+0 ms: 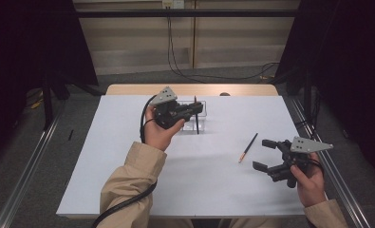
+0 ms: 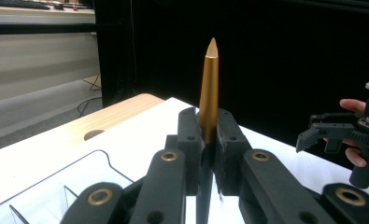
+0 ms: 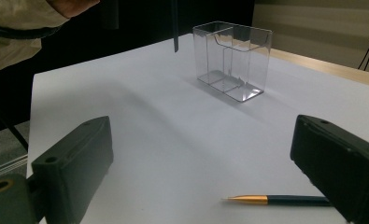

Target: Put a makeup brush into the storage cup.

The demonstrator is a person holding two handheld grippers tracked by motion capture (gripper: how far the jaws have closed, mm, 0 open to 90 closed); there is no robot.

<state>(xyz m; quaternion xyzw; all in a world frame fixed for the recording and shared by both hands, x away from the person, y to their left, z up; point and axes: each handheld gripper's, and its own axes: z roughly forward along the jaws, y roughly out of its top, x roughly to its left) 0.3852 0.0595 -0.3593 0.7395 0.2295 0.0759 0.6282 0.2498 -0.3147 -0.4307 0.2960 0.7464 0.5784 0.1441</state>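
While the high view shows the left gripper (image 1: 193,110) only as a dark shape over the clear plastic organiser box (image 1: 201,124) at the far side of the white table (image 1: 128,161), the left gripper view makes the grip plain: its two black jaws are pressed together on a pen (image 2: 209,88), whose smooth gold, cone-tipped end stands upright above them. The pen's dark lower end hangs in the air near the box in the right gripper view, well above the tabletop. That view also reveals the box's inner dividers and thin transparent walls, and a second pen (image 3: 278,200), gold-tipped with a dark barrel, lying flat on the matte surface just beside the right-hand jaw. The right gripper (image 1: 265,154) has its blocky jaws spread wide, holding nothing, with this second pen lying near them.
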